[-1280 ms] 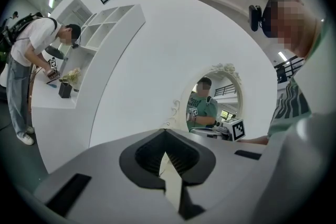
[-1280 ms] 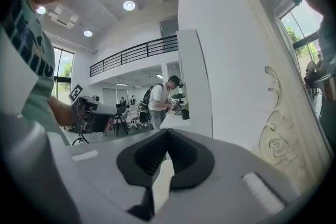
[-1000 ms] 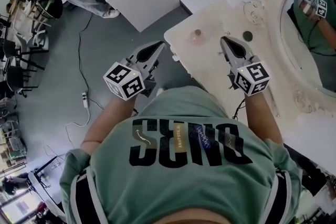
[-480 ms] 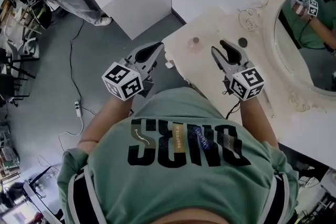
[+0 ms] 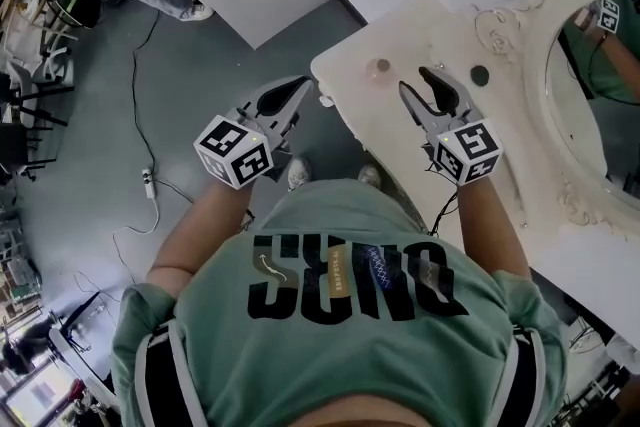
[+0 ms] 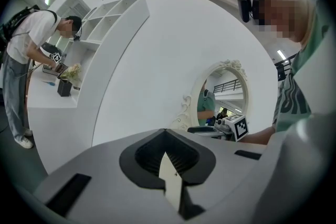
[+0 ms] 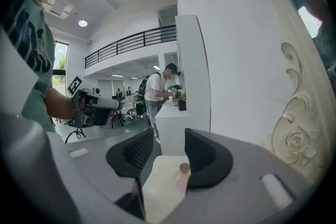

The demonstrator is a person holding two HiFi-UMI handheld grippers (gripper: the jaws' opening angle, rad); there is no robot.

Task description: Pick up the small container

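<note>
Presently the person is holding both forearms forward from the torso, one gripper in each hand, marker cubes nearest the body and jaws pointing away.

Right gripper [image 5: 414, 82]: the right forearm is reaching out over the cream table [image 5: 400, 20], wrist roughly straight, with the gripper sitting low above the tabletop. Its jaws are opening and are standing well apart. In the right gripper view [image 7: 168, 144] the small container [image 7: 184, 170] is showing in the gap between the jaws, but it is lying further out on the table; neither pad is touching it, and nothing is being held.

Small container [image 5: 380, 67]: it is standing upright on the tabletop near the table's corner, just ahead of the right jaw tips and slightly to their left, clear of them. It is pale pink with a brownish top.

Left gripper [image 5: 298, 89]: the left forearm is angling forward and inward over the grey floor [image 5: 120, 115], just off the table's corner. In the left gripper view [image 6: 166, 136] the jaws are resting together with nothing between them.

Other items: a dark round disc [image 5: 480, 73] is lying on the table to the right of the right gripper, near the ornate mirror [image 5: 600, 85].
</note>
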